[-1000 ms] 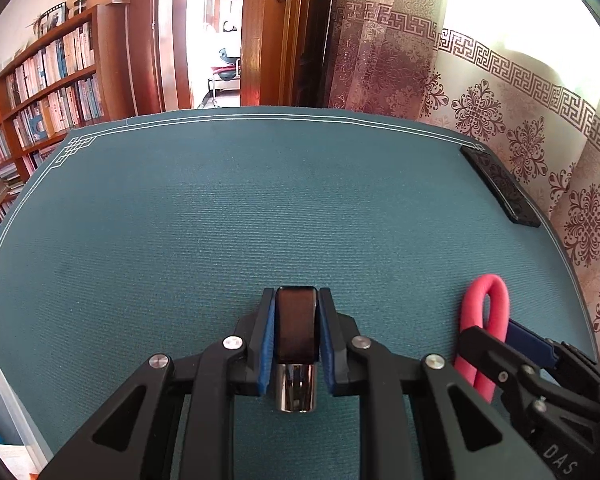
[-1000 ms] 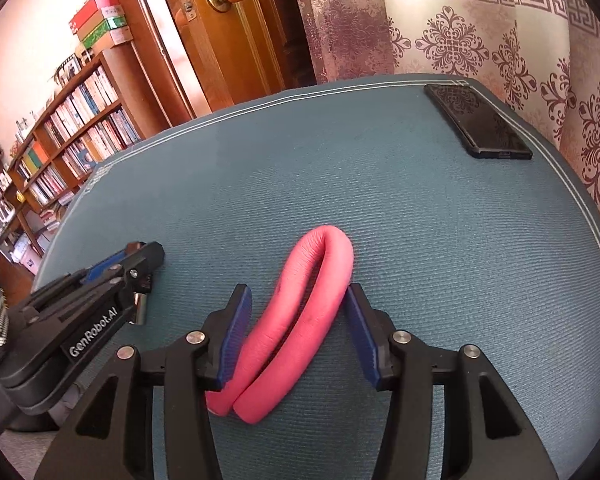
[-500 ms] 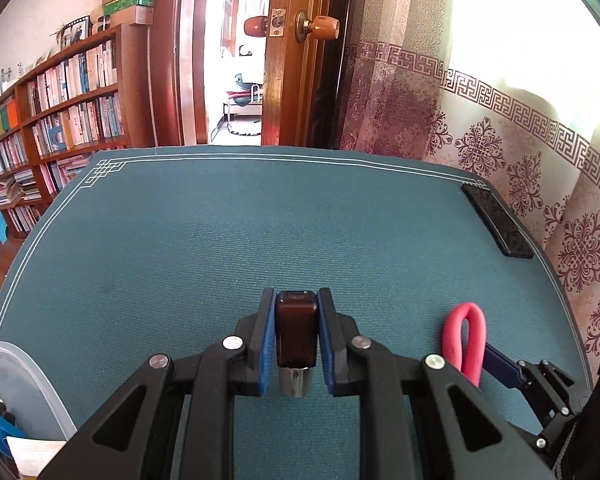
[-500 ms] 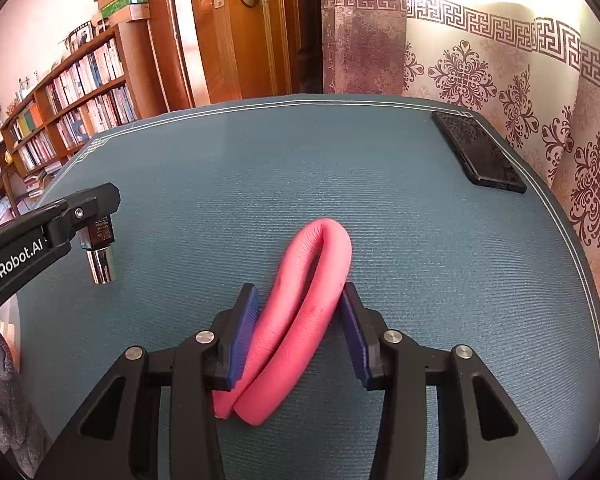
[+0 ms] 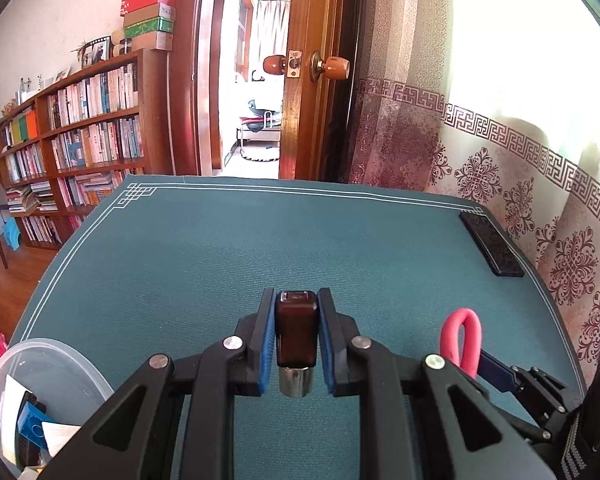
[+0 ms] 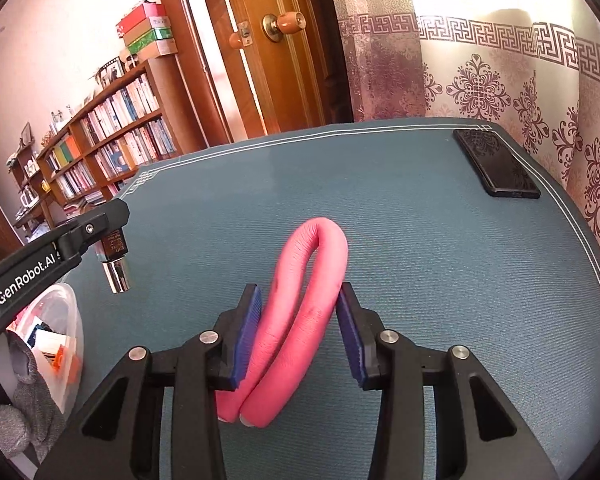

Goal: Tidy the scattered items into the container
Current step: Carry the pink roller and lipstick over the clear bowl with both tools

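Lifted "GenRobot.AI" left gripper (image 6: 112,236) holds lighter (image 5: 295,334).

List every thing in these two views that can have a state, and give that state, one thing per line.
Left gripper: shut on the brown bottle, lifted off the mat.
Right gripper: shut on the folded pink foam tube.
Clear container: open, holding items.
Door: open.
Phone: flat, screen dark.

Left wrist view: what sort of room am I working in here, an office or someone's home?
Most likely a home study or living room: a wooden bookshelf packed with books, a wooden door with round knobs opening onto another room, and patterned curtains behind the green-covered table.
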`<state>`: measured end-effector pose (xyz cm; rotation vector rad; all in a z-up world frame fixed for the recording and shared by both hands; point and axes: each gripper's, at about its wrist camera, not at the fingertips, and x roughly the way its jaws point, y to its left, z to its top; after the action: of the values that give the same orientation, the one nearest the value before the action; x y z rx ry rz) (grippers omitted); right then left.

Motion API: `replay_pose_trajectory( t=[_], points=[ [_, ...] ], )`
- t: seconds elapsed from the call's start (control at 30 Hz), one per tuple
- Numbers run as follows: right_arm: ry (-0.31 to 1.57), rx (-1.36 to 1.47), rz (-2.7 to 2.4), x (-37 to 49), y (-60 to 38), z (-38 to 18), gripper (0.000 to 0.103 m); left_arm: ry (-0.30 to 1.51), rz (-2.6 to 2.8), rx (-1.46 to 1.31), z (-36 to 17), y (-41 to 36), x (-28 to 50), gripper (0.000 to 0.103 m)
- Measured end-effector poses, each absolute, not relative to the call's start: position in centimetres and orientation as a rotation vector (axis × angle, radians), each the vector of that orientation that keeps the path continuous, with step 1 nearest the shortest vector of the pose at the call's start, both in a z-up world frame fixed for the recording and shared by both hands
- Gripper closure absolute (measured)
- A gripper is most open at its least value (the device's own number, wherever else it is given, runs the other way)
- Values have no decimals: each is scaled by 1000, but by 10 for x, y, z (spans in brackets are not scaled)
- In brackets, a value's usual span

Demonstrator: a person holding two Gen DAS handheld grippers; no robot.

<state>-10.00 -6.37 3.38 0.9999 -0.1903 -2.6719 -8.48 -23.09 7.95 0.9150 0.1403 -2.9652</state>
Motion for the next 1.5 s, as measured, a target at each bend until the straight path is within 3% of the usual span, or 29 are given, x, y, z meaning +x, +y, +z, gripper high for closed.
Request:
replay_pose_trajectory(
  t=[0.4,1.5],
  points=[
    [-224,942,-2567,-71,-86,52,61,153,-2951,855,90,-259,-40,81],
    [-90,846,-2321,5,-196,71,61,229,-2763,763,84,-381,63,81]
  ],
)
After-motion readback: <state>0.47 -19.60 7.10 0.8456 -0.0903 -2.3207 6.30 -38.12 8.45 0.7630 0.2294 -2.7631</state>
